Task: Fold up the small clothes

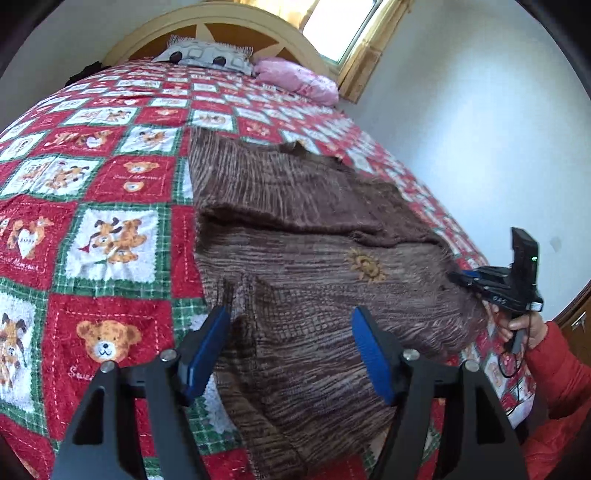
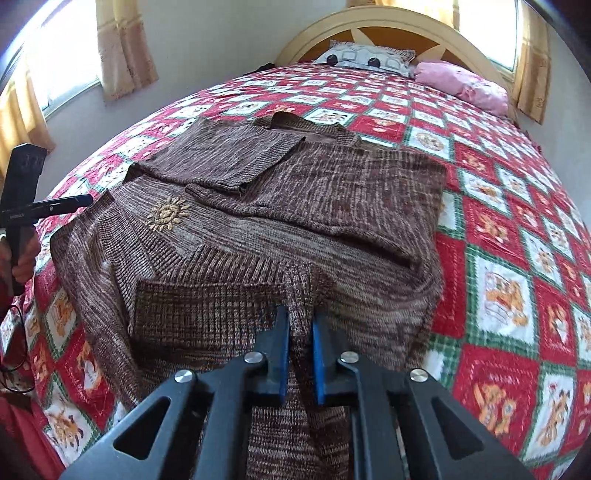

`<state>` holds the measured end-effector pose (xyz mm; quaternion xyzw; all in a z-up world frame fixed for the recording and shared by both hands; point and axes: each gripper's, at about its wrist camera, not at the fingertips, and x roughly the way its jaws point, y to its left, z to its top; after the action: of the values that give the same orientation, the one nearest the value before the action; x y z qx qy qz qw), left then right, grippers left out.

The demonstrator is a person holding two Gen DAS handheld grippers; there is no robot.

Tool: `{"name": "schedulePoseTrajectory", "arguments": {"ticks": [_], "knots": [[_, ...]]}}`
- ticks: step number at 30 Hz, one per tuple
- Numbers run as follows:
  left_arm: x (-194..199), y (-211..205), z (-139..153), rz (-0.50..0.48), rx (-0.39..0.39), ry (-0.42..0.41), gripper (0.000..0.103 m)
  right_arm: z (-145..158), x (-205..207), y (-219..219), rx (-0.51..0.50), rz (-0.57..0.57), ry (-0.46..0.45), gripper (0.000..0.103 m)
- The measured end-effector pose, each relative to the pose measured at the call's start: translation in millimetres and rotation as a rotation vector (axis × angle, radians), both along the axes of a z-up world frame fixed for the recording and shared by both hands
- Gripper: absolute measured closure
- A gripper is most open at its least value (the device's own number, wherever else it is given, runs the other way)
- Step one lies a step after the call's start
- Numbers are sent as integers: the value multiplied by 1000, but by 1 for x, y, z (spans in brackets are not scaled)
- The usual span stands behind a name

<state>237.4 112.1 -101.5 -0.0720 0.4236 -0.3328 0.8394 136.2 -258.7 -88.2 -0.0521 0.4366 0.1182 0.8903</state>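
A brown knitted sweater (image 1: 306, 258) with a yellow sun patch (image 1: 365, 264) lies on the bed, its sleeves folded across the body. It also shows in the right wrist view (image 2: 258, 221), sun patch (image 2: 168, 214) at left. My left gripper (image 1: 291, 343) is open, its blue pads above the sweater's near hem, holding nothing. My right gripper (image 2: 301, 332) is shut on a pinched fold of the sweater's hem. The right gripper also shows in the left wrist view (image 1: 465, 277) at the sweater's right edge. The left gripper shows in the right wrist view (image 2: 83, 201) at far left.
The bed carries a red, green and white teddy-bear quilt (image 1: 103, 229). A grey patterned pillow (image 1: 207, 55) and a pink pillow (image 1: 295, 77) lie by the cream headboard (image 2: 388, 22). A white wall (image 1: 480, 129) runs along the bed's right side. Curtained windows (image 2: 122, 48) stand behind.
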Motion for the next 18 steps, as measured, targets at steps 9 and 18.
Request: {"name": "schedulePoseTrajectory", "arguments": {"ticks": [9, 18], "knots": [[11, 2, 2, 68, 53, -22, 32, 8, -32, -26, 65, -148, -78, 94], [11, -14, -8, 75, 134, -54, 44, -4, -33, -37, 141, -200, -60, 94]]}}
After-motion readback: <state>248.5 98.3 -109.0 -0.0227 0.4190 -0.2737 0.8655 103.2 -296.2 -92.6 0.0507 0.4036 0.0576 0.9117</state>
